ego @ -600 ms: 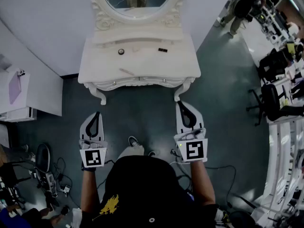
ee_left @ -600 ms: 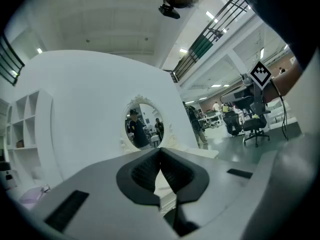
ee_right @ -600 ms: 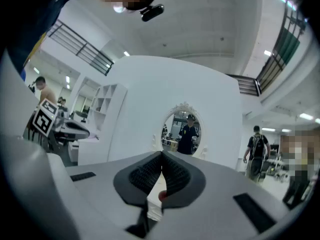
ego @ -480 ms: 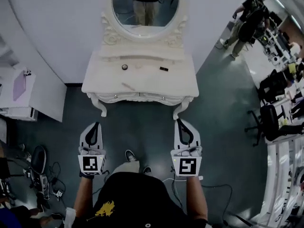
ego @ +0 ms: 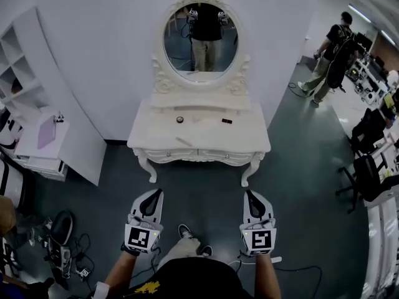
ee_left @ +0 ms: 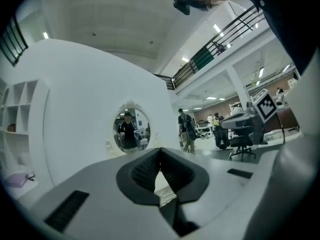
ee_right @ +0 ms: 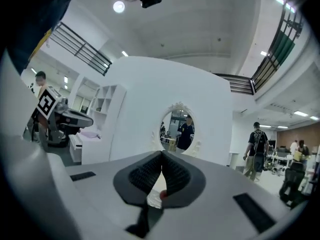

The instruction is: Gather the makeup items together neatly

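A white dressing table (ego: 249, 143) with an oval mirror (ego: 201, 39) stands against the wall ahead of me. On its top lie a small round dark compact (ego: 179, 119), a small black item (ego: 227, 121), a pale item (ego: 198, 118) between them and a thin stick (ego: 184, 142) near the front edge. My left gripper (ego: 155, 194) (ee_left: 160, 149) and right gripper (ego: 250, 194) (ee_right: 162, 154) are held level side by side over the floor, short of the table. Both are shut with nothing between the jaws.
A white shelf unit (ego: 37, 136) stands at the left. Cables and gear (ego: 62, 242) lie on the floor at lower left. A person (ego: 330, 58) walks at the right, near office chairs (ego: 368, 167). Dark floor lies between me and the table.
The head view has tilted up: table and mirror sit lower in the picture and more wall shows. Both grippers stay shut, side by side, now lower in the picture.
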### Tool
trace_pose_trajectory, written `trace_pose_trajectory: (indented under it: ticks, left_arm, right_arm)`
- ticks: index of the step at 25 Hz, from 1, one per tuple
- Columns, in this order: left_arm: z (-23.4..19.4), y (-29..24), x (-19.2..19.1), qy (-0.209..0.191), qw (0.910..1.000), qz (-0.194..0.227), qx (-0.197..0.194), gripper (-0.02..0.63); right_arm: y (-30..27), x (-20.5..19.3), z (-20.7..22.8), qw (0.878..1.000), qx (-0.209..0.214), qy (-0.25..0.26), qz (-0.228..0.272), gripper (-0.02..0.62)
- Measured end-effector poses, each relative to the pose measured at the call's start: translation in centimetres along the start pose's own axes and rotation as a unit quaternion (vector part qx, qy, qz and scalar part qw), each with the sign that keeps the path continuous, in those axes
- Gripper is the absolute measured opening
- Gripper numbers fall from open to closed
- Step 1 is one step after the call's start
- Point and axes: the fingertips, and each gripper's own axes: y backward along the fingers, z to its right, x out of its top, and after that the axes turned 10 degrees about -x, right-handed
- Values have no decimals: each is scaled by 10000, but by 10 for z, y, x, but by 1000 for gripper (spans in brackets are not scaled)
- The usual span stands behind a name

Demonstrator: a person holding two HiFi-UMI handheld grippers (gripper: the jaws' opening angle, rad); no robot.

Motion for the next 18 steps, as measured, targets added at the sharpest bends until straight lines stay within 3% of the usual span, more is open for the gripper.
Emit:
trace_pose_trajectory:
  ticks: [9,15,18]
  left_arm:
    - [16,49,-27,302,9981,452,306,25]
    - [24,49,-18,197,9987,382,289,101]
    - [21,43,-19,168,9988,180,419,174]
  right_arm:
    - [48,-26,-31,9982,308,-248,-456,48]
    - [51,-28,-34,9965,512,-375,-551,163]
    - [40,-24,-25,9959,588,-500,-478,179]
